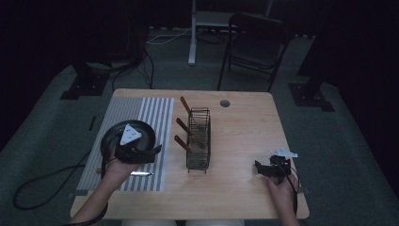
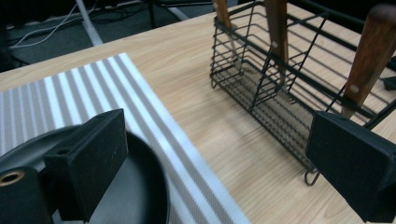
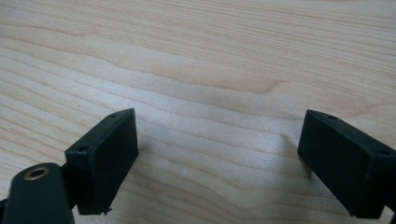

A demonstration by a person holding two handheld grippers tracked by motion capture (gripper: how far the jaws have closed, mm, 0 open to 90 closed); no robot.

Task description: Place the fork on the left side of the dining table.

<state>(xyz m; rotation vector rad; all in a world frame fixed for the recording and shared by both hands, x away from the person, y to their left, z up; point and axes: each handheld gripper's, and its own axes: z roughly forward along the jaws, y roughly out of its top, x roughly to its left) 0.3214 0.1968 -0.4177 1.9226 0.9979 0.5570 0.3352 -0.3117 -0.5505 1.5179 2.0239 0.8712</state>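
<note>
Beside the black wire rack (image 1: 198,139), long axis running away from you, wooden-handled knives (image 1: 182,143) lean left; both your grippers' jaws gape empty.

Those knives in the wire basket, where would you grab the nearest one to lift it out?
By its wooden handle, from above and the left. The nearest knife sits blade-down in the wire basket, its handle jutting up and leaning left toward the striped mat, clear of the wires. The open left gripper is closest, so it would likely close across the handle and pull along its slant.
</note>
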